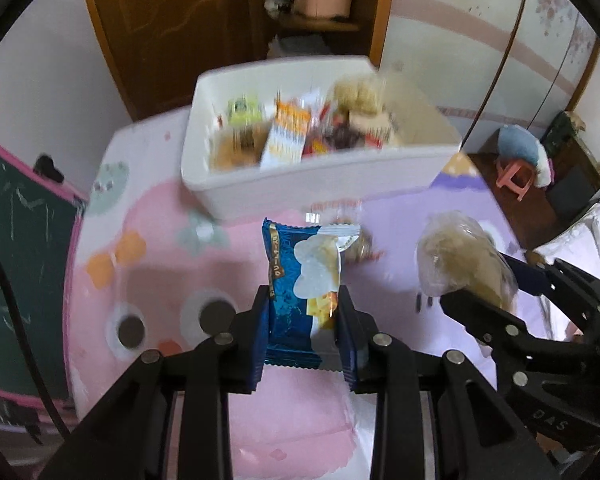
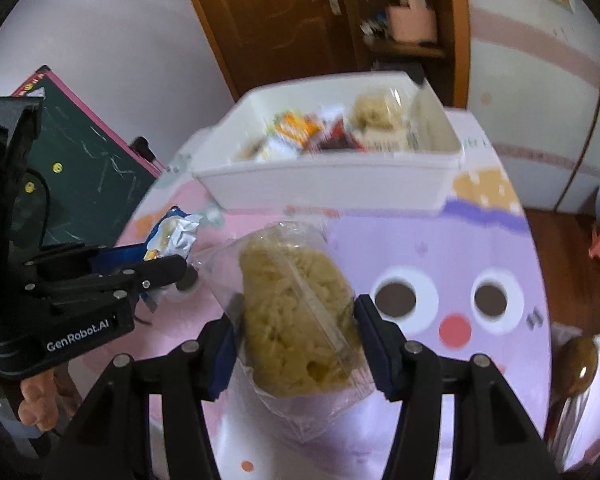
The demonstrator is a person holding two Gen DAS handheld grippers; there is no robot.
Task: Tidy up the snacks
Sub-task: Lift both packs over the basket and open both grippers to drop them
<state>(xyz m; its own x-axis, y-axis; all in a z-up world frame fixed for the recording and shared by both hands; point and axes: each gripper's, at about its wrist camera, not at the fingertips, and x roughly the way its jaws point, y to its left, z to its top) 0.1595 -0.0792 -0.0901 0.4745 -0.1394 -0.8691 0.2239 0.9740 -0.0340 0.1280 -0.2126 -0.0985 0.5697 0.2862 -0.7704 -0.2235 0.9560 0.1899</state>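
Two snacks in the air at once — the blue packet (image 1: 296,292) sits pinched between the pads of the left claw (image 1: 303,334), its long axis running straight out along the fingers toward twelve o'clock. The jaws there are drawn in tight on it, about as narrow as they go. Over on the right, the clear bag of pale crumbly snack (image 2: 296,312) bulges between the blue pads of the right claw (image 2: 296,344) — jaws spread wide around that fat bundle, yet pressing on both flanks, so it is held, long axis again pointing ahead.

And ahead is what matters: the white bin (image 1: 300,184), already carrying a jumble of wrappers, lies at twelve o'clock from both claws, beyond the packets' tips, on the pink and lilac cartoon table (image 1: 148,264). From the left view the right claw's load hangs at about three o'clock. Which hand is nearer the bin? Hard to call; they look roughly level. One more small snack (image 1: 354,240) lies on the table just short of the bin, directly under the blue packet's far end.
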